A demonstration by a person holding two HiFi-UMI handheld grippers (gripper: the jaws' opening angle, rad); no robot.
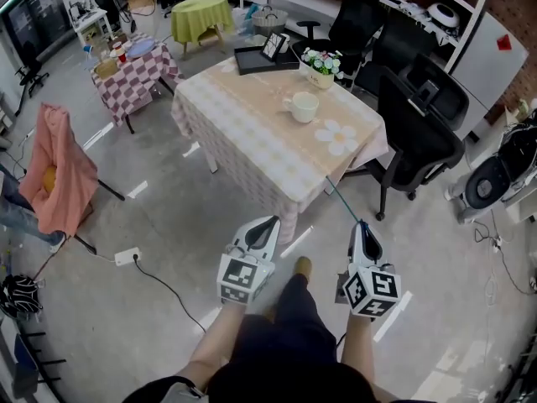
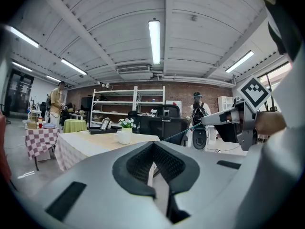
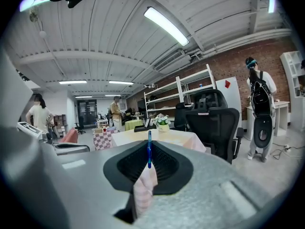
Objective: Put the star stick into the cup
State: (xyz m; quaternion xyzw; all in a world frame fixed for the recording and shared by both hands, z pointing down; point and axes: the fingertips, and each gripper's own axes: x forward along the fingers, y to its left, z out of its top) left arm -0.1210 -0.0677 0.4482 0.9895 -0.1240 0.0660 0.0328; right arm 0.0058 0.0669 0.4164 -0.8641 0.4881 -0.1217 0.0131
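Star stick (image 1: 342, 200) is clamped in the right hand-held gripper (image 1: 358, 225), which is clenched on its lower end. The stick is a thin blue rod that slants up and to the left from the jaw tips towards the near corner of the worktop (image 1: 252, 137). Its far end is too small to make out any star shape. In the right gripper view the rod stands upright between the two dark pads, pinched at their tips, with only a narrow slit left between the jaws below it.

The left hand-held gripper (image 1: 270, 222) hangs beside the right one, over the bare floor (image 1: 151, 225) in front of the person's legs. Its jaws are brought together at the tips and nothing is between them. From the left gripper view the right gripper shows at the right, with the stick running as a fine line out of its tip.

The cup (image 1: 303, 106) is white and stands upright on the worktop, handle to the left, well apart from the stick and from both grippers. Just beside it, nearer the person, lies a flat white flower-shaped mat (image 1: 337, 137). Behind the cup sits a small pot of white flowers (image 1: 320, 67), and next to that a black tray (image 1: 252, 60) at the far edge. The worktop wears a pale checked cloth. A black office chair (image 1: 415, 133) stands at its right side.
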